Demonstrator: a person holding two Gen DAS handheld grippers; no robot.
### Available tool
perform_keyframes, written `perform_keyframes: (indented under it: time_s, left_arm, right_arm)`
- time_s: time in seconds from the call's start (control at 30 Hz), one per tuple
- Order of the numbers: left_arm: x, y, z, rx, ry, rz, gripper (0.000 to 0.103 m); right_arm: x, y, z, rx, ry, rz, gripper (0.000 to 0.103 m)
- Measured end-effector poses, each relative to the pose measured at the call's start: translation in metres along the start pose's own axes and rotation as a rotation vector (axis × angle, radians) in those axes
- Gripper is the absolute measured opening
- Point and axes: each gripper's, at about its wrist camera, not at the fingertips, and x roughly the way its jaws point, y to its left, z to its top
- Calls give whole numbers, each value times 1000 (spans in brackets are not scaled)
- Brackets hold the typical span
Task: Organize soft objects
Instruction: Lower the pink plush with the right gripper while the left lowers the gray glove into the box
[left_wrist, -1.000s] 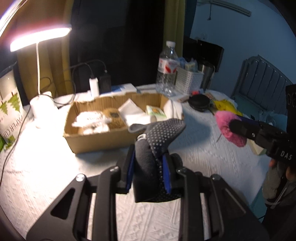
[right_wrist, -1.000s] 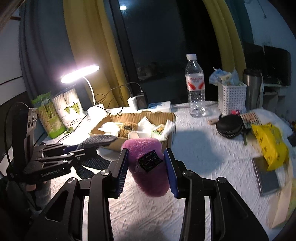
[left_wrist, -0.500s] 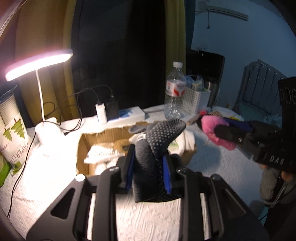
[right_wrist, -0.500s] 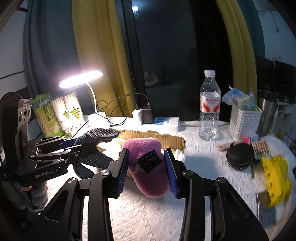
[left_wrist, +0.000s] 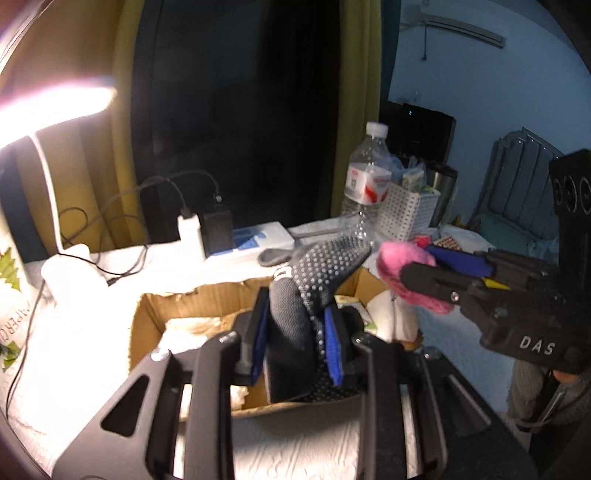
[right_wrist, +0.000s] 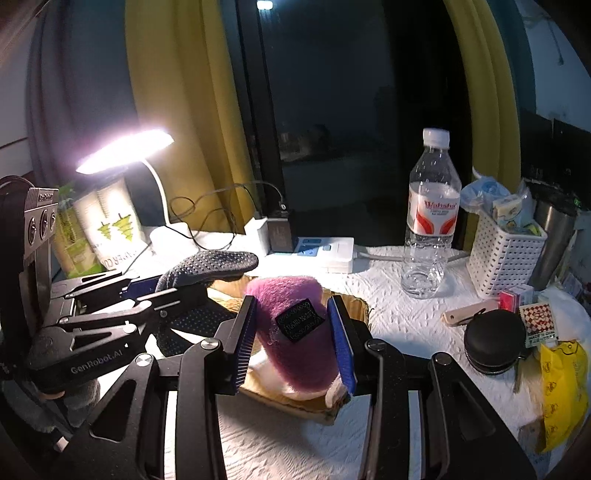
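My left gripper (left_wrist: 297, 339) is shut on a dark grey sock with grip dots (left_wrist: 314, 280), whose toe end sticks up above the open cardboard box (left_wrist: 147, 332). The same sock (right_wrist: 214, 264) shows at the left of the right wrist view. My right gripper (right_wrist: 295, 341) is shut on a fluffy pink slipper (right_wrist: 291, 332) with a black label, held over the box's right end (right_wrist: 351, 306). From the left wrist view the pink slipper (left_wrist: 402, 273) hangs to the right of the sock. White soft items (left_wrist: 192, 328) lie inside the box.
A lit desk lamp (right_wrist: 125, 151) stands at the back left beside paper cup sleeves (right_wrist: 110, 229). Chargers and a power strip (right_wrist: 325, 251) sit behind the box. A water bottle (right_wrist: 432, 214), white basket (right_wrist: 506, 254), black round case (right_wrist: 493, 339) and yellow bag (right_wrist: 561, 391) fill the right side.
Both grippers have travelled forward toward the box with their loads; the box now lies right under the sock and the slipper. Neither grip has changed.
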Motion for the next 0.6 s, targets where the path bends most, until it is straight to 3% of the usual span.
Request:
perform_keyframes:
  time_s: [0.3, 0.6]
  left_arm:
    - [40, 6, -12, -22, 69, -20, 28]
    - [56, 8, -20, -32, 113, -25, 31]
  right_arm:
    - [29, -8, -8, 3, 32, 9, 41]
    - [49, -14, -16, 24, 75, 14, 42]
